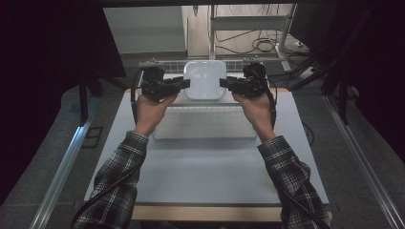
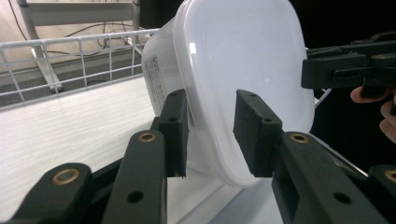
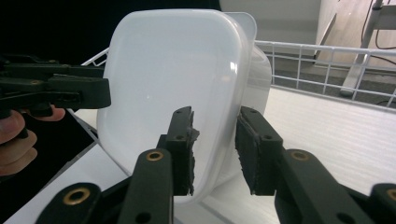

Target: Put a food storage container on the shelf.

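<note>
- You held the white plastic container [image 1: 205,79] between your two grippers at the far end of the table, at about twelve o'clock from your chest, with its lid facing you. It seemed to stand tipped up on edge over the white wire-railed tray [image 1: 205,125], though I could not tell whether its lower edge touched the tray floor.
- Your left gripper [image 1: 185,84] came in at the container's nine o'clock side, and your right gripper [image 1: 223,83] at its three o'clock side. Taking it from opposite sides looked like the reason it stayed level and did not swing.
- In the left gripper view, your left gripper [image 2: 213,133] had its jaws straddling the lid's rim, one pad in front of the lid and one behind against the tub wall. A narrow gap showed beside each pad, so I could not tell whether the grip was clenched or only closing in.
- In the right gripper view, your right gripper [image 3: 215,149] sat the same way on the container [image 3: 187,93], its jaws either side of the rim, and again I could not tell whether they were pressing on it.
- Gripping the rim rather than the smooth rounded body probably gave the pads an edge to bite on.
- The wire rail [image 2: 70,51] ran behind the container at its far side.
</note>
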The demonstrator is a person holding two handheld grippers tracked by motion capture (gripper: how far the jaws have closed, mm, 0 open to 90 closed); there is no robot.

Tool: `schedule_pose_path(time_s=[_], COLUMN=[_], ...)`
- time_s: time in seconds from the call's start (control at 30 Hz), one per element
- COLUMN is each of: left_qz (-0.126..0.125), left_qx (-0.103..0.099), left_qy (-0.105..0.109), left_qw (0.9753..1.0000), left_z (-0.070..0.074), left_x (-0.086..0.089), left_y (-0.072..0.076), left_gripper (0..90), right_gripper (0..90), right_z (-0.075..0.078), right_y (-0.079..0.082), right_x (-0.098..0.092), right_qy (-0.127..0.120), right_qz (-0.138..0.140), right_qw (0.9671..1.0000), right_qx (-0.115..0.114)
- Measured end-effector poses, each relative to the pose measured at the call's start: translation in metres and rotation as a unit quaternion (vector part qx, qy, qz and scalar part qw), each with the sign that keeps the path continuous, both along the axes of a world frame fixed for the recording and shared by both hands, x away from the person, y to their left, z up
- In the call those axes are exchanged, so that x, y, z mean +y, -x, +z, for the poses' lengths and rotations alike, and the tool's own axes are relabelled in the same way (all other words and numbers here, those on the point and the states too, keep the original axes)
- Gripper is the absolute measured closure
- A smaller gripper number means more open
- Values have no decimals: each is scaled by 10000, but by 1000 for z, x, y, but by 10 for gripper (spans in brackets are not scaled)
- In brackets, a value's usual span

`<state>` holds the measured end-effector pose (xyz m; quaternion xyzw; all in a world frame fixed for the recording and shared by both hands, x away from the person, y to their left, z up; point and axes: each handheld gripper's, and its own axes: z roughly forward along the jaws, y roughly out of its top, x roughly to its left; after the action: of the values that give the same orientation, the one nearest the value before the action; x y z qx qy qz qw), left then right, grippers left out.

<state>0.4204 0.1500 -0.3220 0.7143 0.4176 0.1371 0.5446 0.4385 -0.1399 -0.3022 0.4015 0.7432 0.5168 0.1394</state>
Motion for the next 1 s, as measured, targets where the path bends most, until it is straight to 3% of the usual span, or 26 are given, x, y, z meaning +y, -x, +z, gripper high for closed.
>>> schedule_pose_path(time_s=[0.4, 0.57, 1.0], left_qz=[-37, -7, 281], left_qx=[-59, -6, -91], left_qy=[-265, -192, -350], left_qw=[9996, 9998, 9989], left_z=[1, -1, 1], left_x=[-4, -5, -8], left_y=[-9, -15, -27], left_gripper=[569, 501, 461], right_gripper=[597, 587, 578], right_z=[-2, -5, -5], right_y=[-7, -10, -16], right_x=[3, 7, 10], right_qy=[79, 239, 218], right_qz=[-75, -139, -220], right_qw=[9999, 9993, 9991], right_qx=[-132, -249, -287])
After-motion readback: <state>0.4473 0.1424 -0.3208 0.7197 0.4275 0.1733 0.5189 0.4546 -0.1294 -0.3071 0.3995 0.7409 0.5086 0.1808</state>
